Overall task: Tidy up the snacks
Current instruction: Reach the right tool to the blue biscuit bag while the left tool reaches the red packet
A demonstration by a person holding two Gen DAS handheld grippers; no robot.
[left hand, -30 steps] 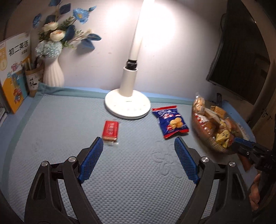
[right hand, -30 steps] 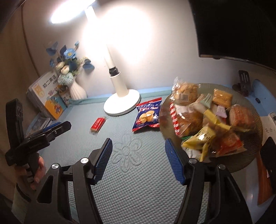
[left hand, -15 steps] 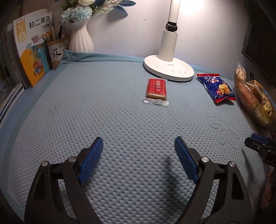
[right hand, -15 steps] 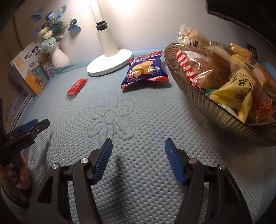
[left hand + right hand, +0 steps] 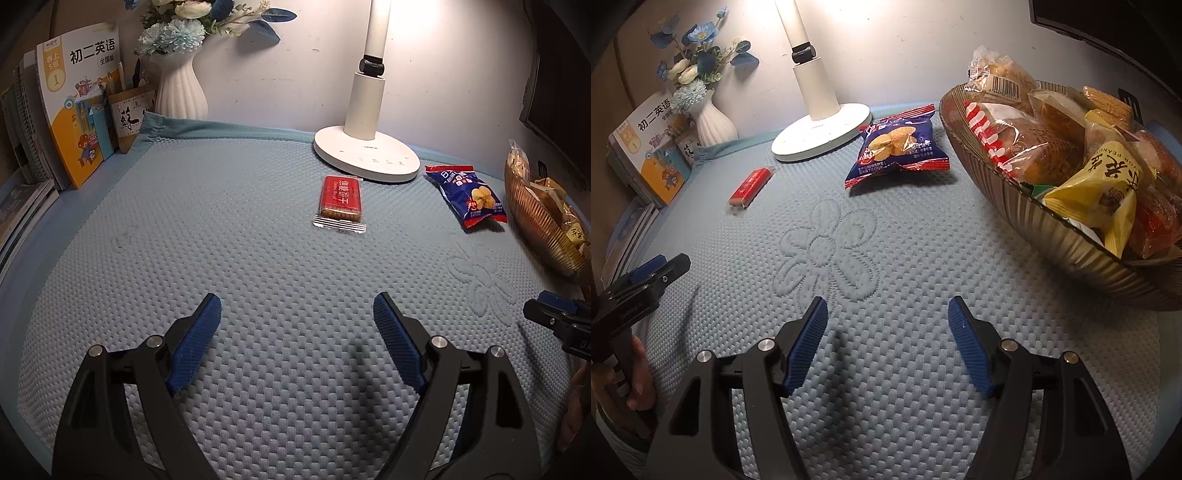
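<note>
A red biscuit pack lies flat on the blue quilted mat, straight ahead of my left gripper, which is open and holds nothing. A blue cracker bag rests to the right of it, near the lamp base. From the right wrist view the same red biscuit pack and blue cracker bag show, beside a ribbed brown bowl heaped with several wrapped snacks. My right gripper hovers open low over the mat, short of the bowl.
A white desk lamp stands at the back centre. At the back left are a white vase of flowers, a pen cup and upright books. A dark monitor fills the right rear.
Both grippers have dropped lower toward the mat and tilted down. The left view now faces the red pack head-on and nearer; the right one has closed in on the bowl and blue bag.
</note>
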